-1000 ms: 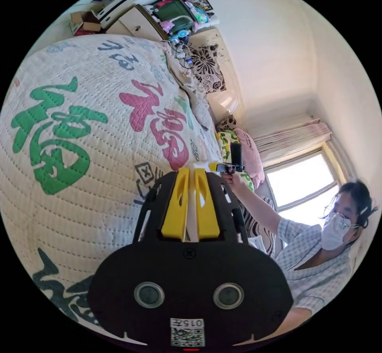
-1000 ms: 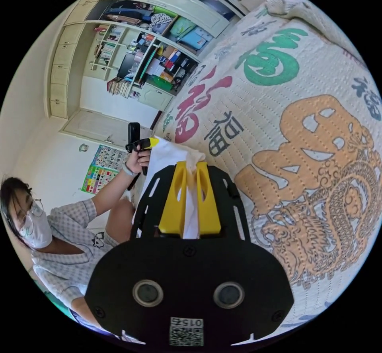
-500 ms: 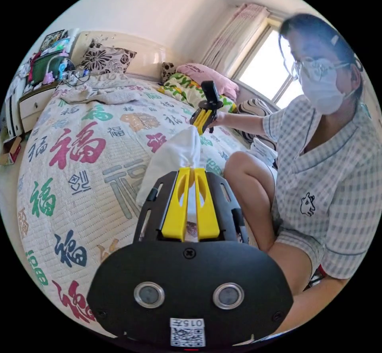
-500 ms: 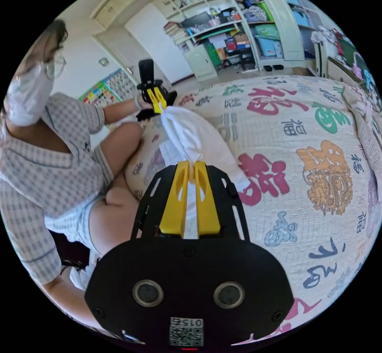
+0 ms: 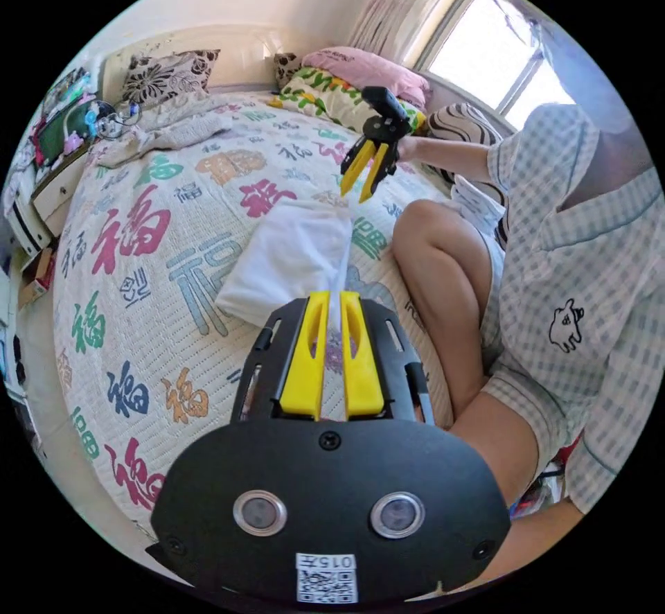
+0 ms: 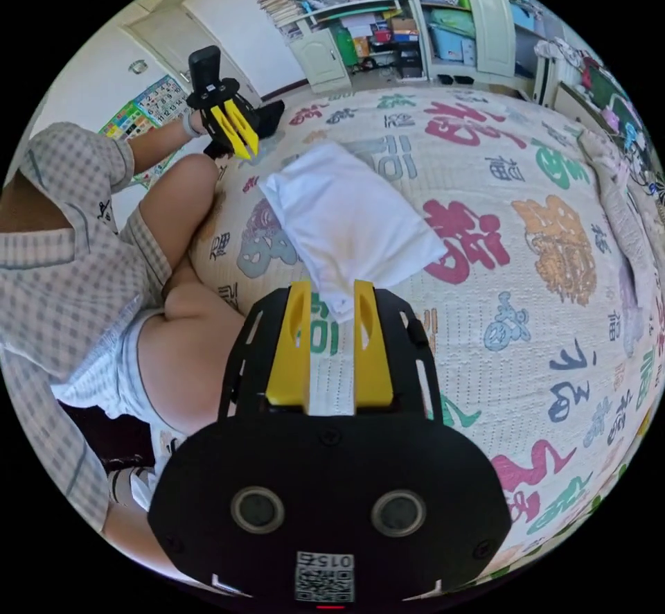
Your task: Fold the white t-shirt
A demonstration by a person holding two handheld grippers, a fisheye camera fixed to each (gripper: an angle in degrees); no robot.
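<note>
Folding looks done or nearly so: the white t-shirt (image 6: 350,222) lies as a compact rectangle on the bed's printed quilt (image 6: 554,240), just beside your bent knee (image 5: 422,226). Your left gripper (image 5: 331,309) hangs above the shirt's near edge with its fingers only a narrow slit apart and nothing between them; from the right gripper view it shows spread and empty. Your right gripper (image 6: 330,309) has its fingers apart, empty, over a corner of the shirt. What may remain, by my judgement, is smoothing that slightly rumpled near corner. Around you, pillows (image 5: 346,80) sit at the headboard, a crumpled blanket (image 5: 166,132) lies well apart, and cluttered shelves (image 6: 388,11) stand beyond the bed. Nothing blocks the shirt.
</note>
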